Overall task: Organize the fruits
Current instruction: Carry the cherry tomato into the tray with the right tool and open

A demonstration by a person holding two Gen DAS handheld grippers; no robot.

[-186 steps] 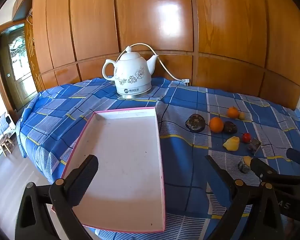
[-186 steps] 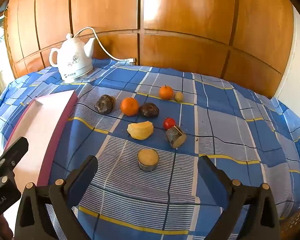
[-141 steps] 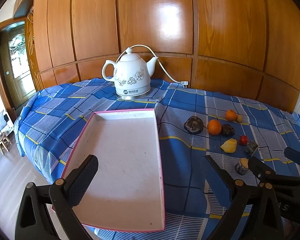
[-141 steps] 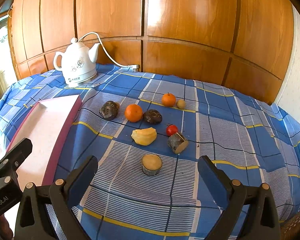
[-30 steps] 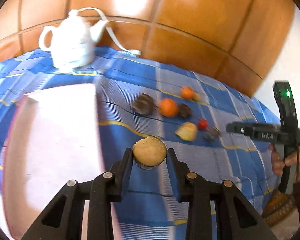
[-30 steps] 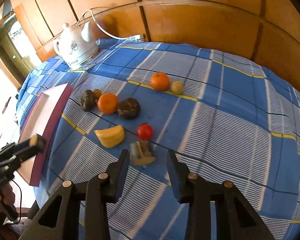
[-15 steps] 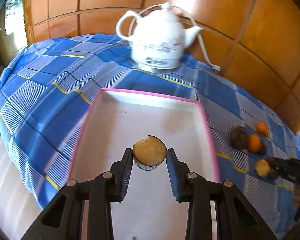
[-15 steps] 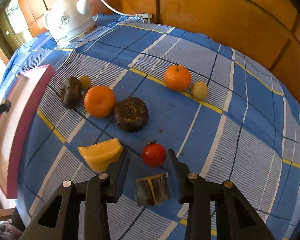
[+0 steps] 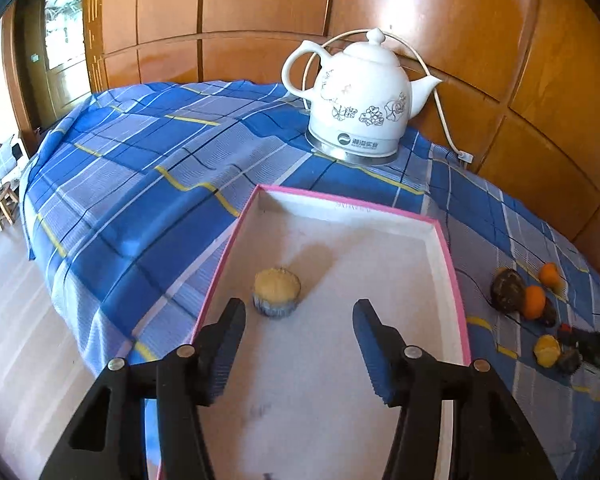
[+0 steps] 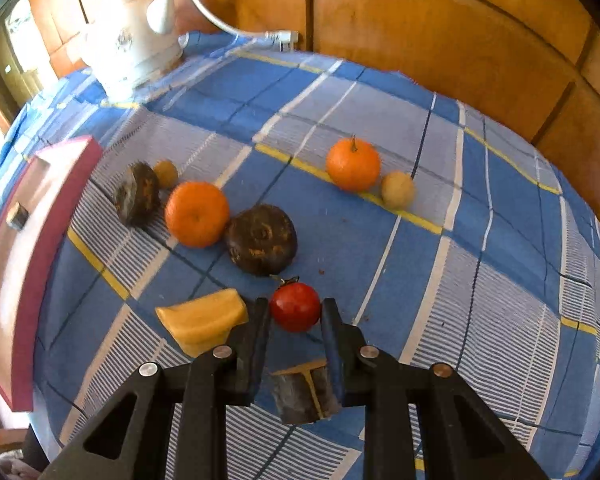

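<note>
Left gripper (image 9: 299, 316): jaws wide, holding nothing; the cut fruit piece (image 9: 277, 291) sits on the tray (image 9: 454, 280) floor near its left wall (placement judged complete). Right gripper (image 10: 295, 316): jaws narrow, flanking the red fruit (image 10: 295, 306) on the tabletop (image 10: 480, 248); contact cannot be confirmed. Next: close, lift, carry to tray.

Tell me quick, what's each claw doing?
Left gripper: open, holding nothing.
Right gripper: shut on the cut dark fruit piece.
</note>
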